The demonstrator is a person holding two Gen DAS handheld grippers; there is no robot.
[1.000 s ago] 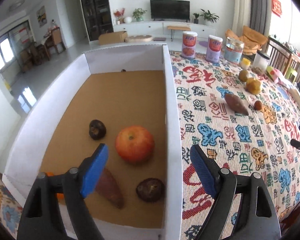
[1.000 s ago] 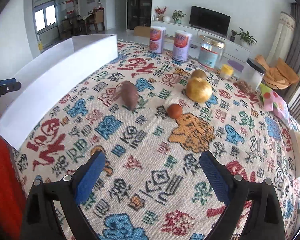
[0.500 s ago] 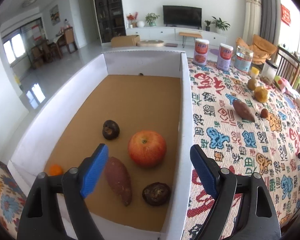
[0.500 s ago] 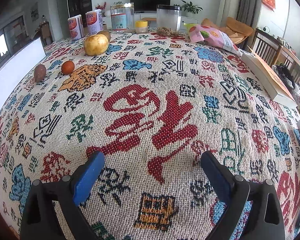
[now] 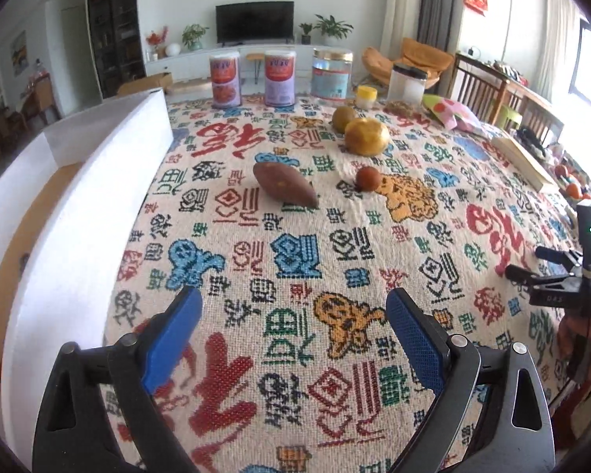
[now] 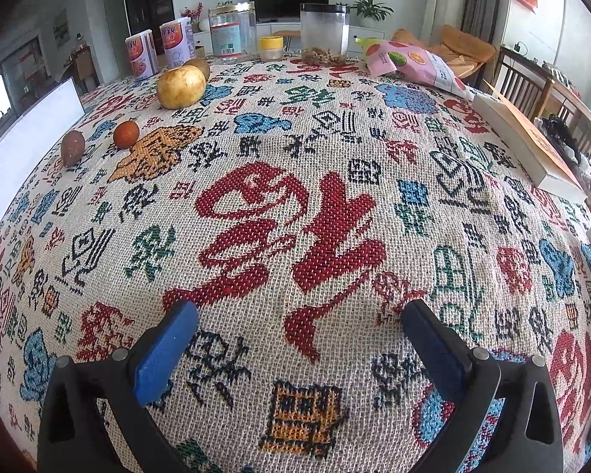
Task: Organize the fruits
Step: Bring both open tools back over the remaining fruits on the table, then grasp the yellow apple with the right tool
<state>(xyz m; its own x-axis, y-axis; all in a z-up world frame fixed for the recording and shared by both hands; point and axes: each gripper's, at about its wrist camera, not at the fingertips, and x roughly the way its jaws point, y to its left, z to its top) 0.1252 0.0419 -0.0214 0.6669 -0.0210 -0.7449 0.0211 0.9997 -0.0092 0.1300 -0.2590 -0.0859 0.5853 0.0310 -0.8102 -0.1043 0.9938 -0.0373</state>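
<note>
Left gripper (image 5: 291,323), empty jaws opening wide, faces the sweet potato (image 5: 285,186) at 12 o'clock, likely next for the box (image 5: 78,213).

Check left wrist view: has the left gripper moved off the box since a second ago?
Yes. The left gripper has swung right, off the white box onto the patterned cloth; jaws opening, nothing between them.

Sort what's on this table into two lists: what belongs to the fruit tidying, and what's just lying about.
For the job: sweet potato, small brown fruit, big yellow fruit, greenish fruit behind it, white box.

Lying about: two cans, glass jar, plastic tub, snack bag, book.
</note>
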